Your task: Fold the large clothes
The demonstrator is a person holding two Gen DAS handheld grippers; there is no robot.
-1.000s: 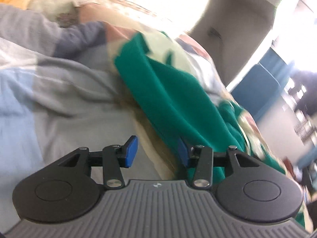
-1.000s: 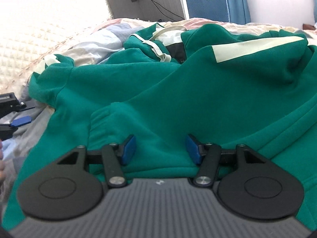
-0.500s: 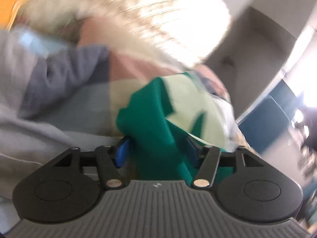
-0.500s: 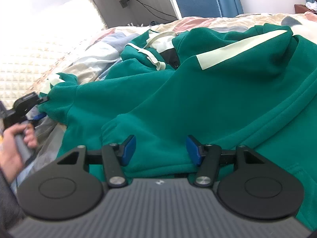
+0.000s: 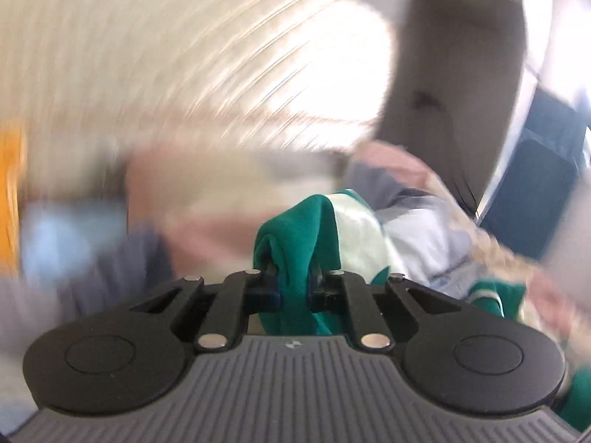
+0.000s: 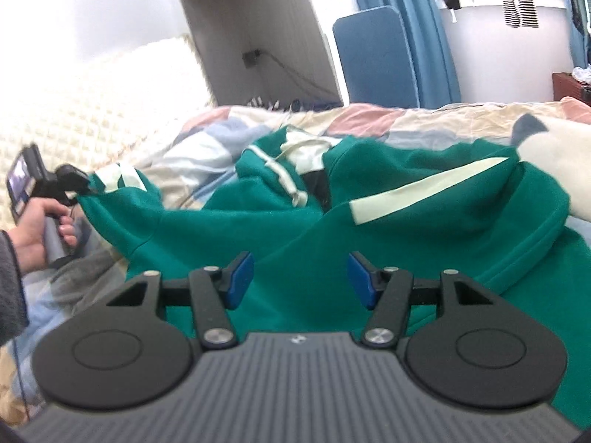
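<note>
Your left tongs (image 5: 293, 288) are closing, pinching the green hoodie's (image 6: 369, 229) sleeve cuff; right tongs (image 6: 300, 277) are hanging released over it, sprawled across the patchwork-quilted bed (image 6: 369, 118) by the cream headboard (image 6: 92, 103).

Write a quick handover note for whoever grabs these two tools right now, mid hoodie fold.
Left tool: closing on a bunched cuff of the green hoodie, cloth between its pads.
Right tool: open, holding nothing, above the hoodie's body.
Hoodie: spread rumpled on the patchwork quilt, hood toward the far side.
Done: sleeve end gripped.
Left: likely bring that sleeve across the body, then the other sleeve, then fold the body.
</note>
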